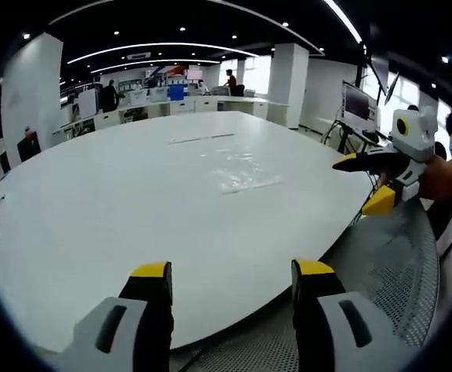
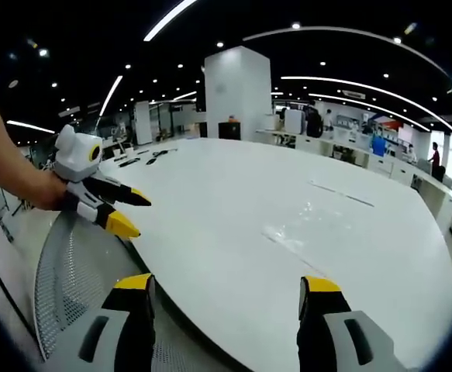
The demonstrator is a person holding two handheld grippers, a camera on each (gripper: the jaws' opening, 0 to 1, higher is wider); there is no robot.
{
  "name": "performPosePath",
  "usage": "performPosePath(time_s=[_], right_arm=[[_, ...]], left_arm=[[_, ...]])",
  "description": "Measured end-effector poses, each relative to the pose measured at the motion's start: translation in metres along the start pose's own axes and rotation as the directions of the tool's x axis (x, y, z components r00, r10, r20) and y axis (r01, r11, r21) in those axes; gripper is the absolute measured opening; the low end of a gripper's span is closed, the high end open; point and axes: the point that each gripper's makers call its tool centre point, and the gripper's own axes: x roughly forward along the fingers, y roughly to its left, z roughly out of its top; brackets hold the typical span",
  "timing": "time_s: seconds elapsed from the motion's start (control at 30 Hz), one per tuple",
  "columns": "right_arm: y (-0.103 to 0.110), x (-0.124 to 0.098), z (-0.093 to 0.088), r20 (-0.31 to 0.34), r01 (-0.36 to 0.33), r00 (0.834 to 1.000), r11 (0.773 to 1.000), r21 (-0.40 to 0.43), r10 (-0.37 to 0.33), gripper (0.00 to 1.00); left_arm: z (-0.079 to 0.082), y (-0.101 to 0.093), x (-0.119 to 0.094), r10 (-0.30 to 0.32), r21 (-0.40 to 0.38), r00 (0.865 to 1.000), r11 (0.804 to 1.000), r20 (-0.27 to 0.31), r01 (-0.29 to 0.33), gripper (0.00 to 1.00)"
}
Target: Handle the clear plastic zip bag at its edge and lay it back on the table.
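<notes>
The clear zip bag (image 1: 241, 174) lies flat mid-table (image 1: 117, 217), well beyond both grippers. The left gripper (image 1: 232, 273) and right gripper (image 2: 226, 285) gape wide, holding nothing. The film is nearly invisible; jaws may miss its edge or skid across the table.

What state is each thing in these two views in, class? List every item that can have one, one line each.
clear plastic zip bag: lying flat on the table, untouched
left gripper: open, empty, near the table edge
right gripper: open, empty, near the table edge
white table: bare apart from the bag and a few small items far off
mesh chair back: under the grippers, unoccupied
</notes>
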Motion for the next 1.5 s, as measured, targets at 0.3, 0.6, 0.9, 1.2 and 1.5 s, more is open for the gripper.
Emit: performPosePath(time_s=[0.3, 0.6, 0.9, 1.2, 1.5], right_arm=[[-0.001, 0.002, -0.003, -0.024, 0.002, 1.0, 1.0, 0.014, -0.002, 0.75], [0.0, 0.003, -0.007, -0.048, -0.011, 0.999, 1.0, 0.013, 0.011, 0.74], [0.007, 0.006, -0.013, -0.097, -0.063, 0.993, 0.998, 0.018, 0.064, 0.72], [0.005, 0.007, -0.016, -0.133, -0.094, 0.987, 0.995, -0.013, 0.092, 0.66], [-0.027, 0.019, -0.012, -0.154, -0.069, 0.986, 0.996, -0.058, 0.06, 0.62]], left_arm=[[0.004, -0.003, -0.001, -0.014, -0.007, 1.0, 1.0, 0.018, 0.014, 0.61], [0.006, -0.003, -0.001, -0.02, -0.008, 0.999, 1.0, 0.027, 0.02, 0.6], [0.004, 0.0, 0.0, -0.023, -0.011, 0.999, 1.0, 0.029, 0.024, 0.6], [0.005, -0.002, 0.0, -0.03, -0.012, 0.999, 0.999, 0.028, 0.03, 0.6], [0.007, -0.004, -0.001, -0.039, -0.013, 0.998, 0.999, 0.042, 0.039, 0.61]])
